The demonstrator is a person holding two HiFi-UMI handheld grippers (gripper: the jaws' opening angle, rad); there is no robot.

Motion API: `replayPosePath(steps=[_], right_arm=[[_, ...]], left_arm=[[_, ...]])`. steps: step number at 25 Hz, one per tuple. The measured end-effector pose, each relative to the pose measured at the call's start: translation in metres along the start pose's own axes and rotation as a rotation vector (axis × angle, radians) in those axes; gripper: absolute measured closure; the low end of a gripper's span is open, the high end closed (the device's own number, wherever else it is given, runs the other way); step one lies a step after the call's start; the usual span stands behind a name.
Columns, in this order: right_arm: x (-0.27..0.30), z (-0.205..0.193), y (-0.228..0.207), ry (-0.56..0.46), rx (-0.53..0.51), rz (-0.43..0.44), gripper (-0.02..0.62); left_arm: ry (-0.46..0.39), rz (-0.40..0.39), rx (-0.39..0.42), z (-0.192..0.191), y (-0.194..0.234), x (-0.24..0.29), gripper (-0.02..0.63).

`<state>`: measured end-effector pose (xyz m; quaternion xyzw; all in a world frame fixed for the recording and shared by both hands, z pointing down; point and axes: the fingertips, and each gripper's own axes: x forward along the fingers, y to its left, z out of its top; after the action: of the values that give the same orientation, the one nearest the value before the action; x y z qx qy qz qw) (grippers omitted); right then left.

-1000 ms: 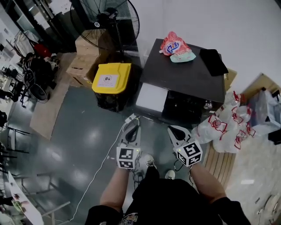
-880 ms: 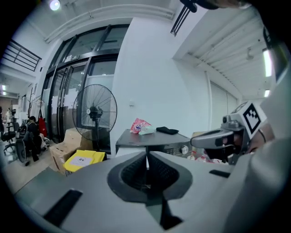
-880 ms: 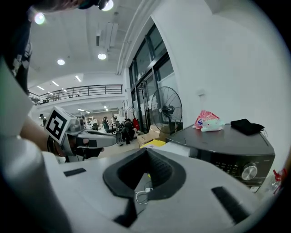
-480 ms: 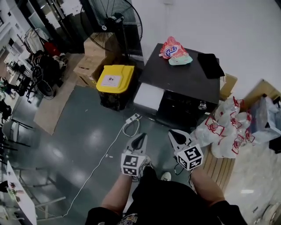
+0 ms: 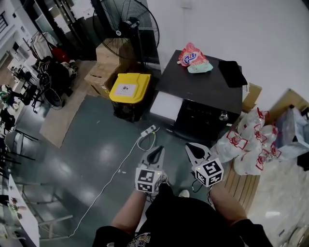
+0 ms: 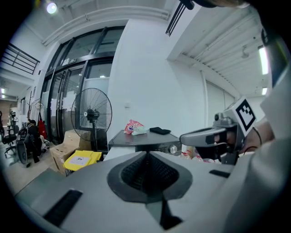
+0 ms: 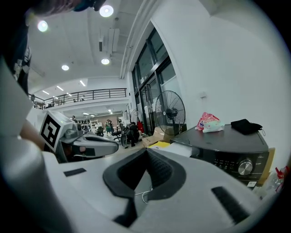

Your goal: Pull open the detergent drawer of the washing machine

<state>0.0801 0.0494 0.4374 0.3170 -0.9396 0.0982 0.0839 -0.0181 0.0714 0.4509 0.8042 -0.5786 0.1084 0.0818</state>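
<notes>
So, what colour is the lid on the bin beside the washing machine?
The lid is yellow; head view.

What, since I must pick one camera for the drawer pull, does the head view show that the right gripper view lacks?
Head view only: the power strip on the floor and the wooden slats by the person's right side. Right gripper view only: ceiling lights, a balcony railing, and the right gripper with its pads meeting, nothing between. Both: the washing machine, the pink packet and black cloth on top, the fan, the yellow lid and the left gripper.
</notes>
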Motion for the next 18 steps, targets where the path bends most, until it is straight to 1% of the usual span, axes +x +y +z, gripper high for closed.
replayPosePath(steps=[7,18], right_arm=[[0.006,-0.002,0.007,-0.001,0.01,0.017,0.592],[0.004,-0.005,-0.008,0.002,0.03,0.014,0.592]], left_arm=[[0.006,0.004,0.007,0.002,0.004,-0.003,0.589],[0.019,0.004,-0.007,-0.002,-0.008,0.008,0.588]])
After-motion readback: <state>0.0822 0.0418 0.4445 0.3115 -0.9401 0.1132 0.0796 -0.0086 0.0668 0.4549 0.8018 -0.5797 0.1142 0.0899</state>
